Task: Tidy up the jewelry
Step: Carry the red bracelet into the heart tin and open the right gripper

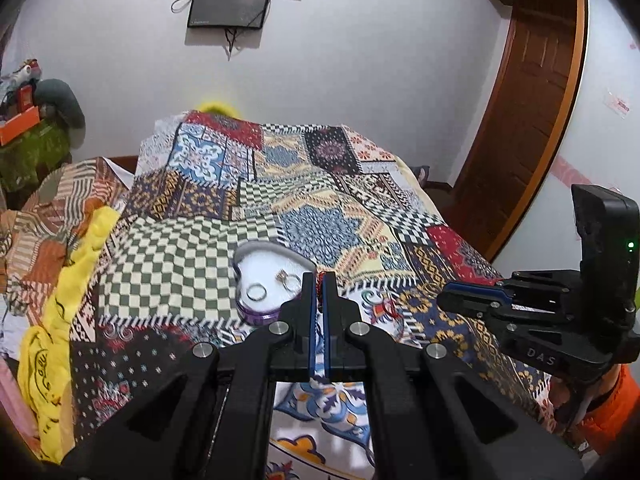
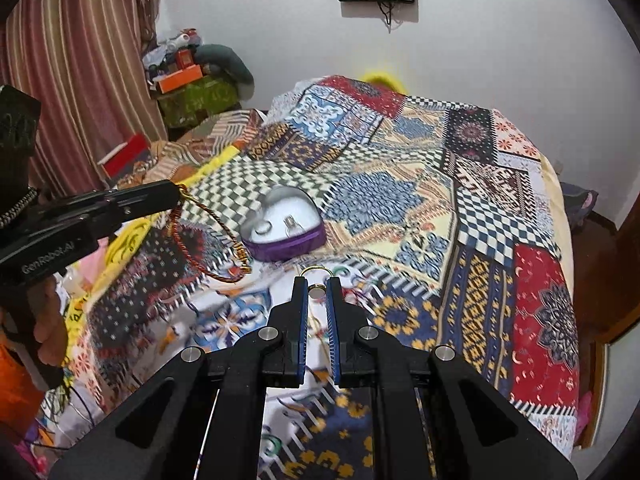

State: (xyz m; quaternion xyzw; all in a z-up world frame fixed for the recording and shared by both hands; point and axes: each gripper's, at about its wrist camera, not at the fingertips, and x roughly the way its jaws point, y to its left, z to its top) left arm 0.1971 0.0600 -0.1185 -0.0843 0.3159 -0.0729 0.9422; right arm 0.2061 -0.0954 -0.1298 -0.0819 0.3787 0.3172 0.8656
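A purple heart-shaped jewelry box (image 1: 264, 280) (image 2: 284, 224) sits open on the patchwork bedspread, with two rings (image 1: 256, 292) in its white insert. My left gripper (image 1: 319, 284) is shut on a red-and-gold cord necklace (image 2: 200, 240), which hangs from it in a loop just left of the box in the right wrist view. My right gripper (image 2: 317, 286) is slightly open around a gold ring (image 2: 317, 270) that lies on the bedspread at its tips, in front of the box. The right gripper also shows in the left wrist view (image 1: 452, 300).
The patchwork bedspread (image 1: 320, 208) covers the bed. A yellow cloth (image 1: 52, 320) lies along the bed's left side. A cluttered green-draped stand (image 2: 192, 92) is at the far left, striped curtains (image 2: 80, 60) beside it, and a wooden door (image 1: 532, 100) at the right.
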